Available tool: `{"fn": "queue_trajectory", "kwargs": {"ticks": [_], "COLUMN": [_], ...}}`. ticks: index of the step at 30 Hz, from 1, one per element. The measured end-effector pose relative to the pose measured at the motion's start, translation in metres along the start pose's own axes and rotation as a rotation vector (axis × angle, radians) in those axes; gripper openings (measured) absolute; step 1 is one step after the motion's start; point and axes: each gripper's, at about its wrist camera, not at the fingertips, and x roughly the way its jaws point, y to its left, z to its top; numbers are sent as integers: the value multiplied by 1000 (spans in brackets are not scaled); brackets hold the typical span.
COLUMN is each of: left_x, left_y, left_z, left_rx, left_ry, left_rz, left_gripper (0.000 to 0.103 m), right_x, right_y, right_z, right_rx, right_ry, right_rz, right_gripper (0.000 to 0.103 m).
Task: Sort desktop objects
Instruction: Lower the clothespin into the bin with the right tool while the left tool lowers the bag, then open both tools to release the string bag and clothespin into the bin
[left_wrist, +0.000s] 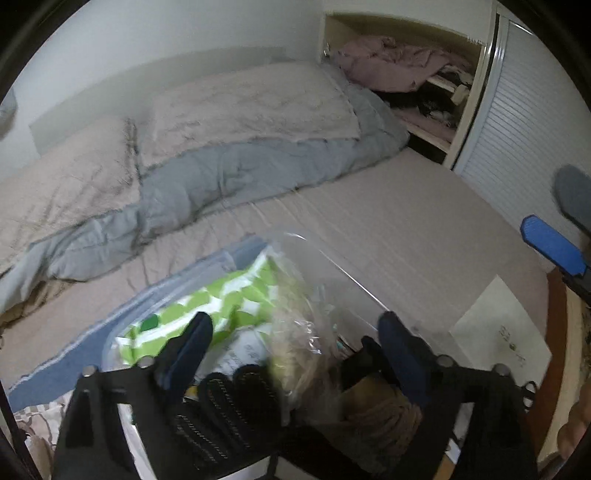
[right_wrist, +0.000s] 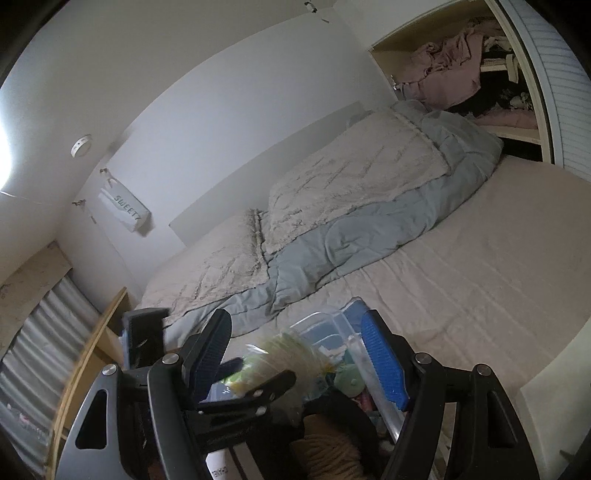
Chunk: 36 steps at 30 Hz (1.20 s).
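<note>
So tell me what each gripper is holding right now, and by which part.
Nothing is held. The left gripper and right gripper both stand open above the clear plastic storage box; its crinkly transparent bag lies ungripped.

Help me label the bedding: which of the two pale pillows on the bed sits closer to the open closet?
The right-hand pillow, lying on the grey duvet beside the closet; the other pillow lies further left.

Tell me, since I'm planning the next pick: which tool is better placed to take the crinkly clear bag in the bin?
Left, probably. The left tool is open with the crinkly clear bag right between its fingers, over the clear bin. The right tool is open too, but views it more obliquely.
</note>
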Motion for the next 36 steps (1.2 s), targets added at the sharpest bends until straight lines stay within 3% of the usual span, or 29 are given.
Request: {"fn": "queue_trajectory", "kwargs": {"ticks": [6, 10, 11, 12, 14, 15, 17, 23, 29, 34, 36], "left_x": [-29, -58, -67, -73, -85, -91, -104, -128, -134, -137, -135], "left_y": [19, 37, 43, 46, 53, 57, 65, 75, 81, 91, 95], "left_z": [-19, -42, -52, -57, -71, -79, -94, -117, -126, -128, -128], "left_rx": [-36, -70, -77, -82, -84, -86, -92, -105, -95, -104, -116], "left_ry": [-76, -132, -146, -155, -166, -174, -187, -231, -234, -239, -236], "left_rz": [-3, -16, -14, -11, -3, 4, 12, 23, 20, 28, 25], "left_gripper": [93, 93, 93, 93, 93, 93, 93, 93, 93, 93, 93], "right_x": [8, 32, 38, 45, 61, 68, 78, 104, 128, 130, 128], "right_y": [-6, 3, 7, 11, 19, 23, 33, 55, 25, -1, -9], "right_z": [-3, -13, -17, -21, -30, -34, -42, -67, -76, -72, -70], "right_rx": [6, -32, -43, -55, -68, -82, -114, -170, -70, -22, 0], "right_ry": [17, 93, 117, 143, 204, 225, 270, 392, 409, 362, 362], "right_rz": [-1, 41, 48, 56, 91, 113, 132, 194, 61, -77, -69], "right_gripper": [73, 72, 68, 55, 40, 22, 5, 5, 4, 4, 4]}}
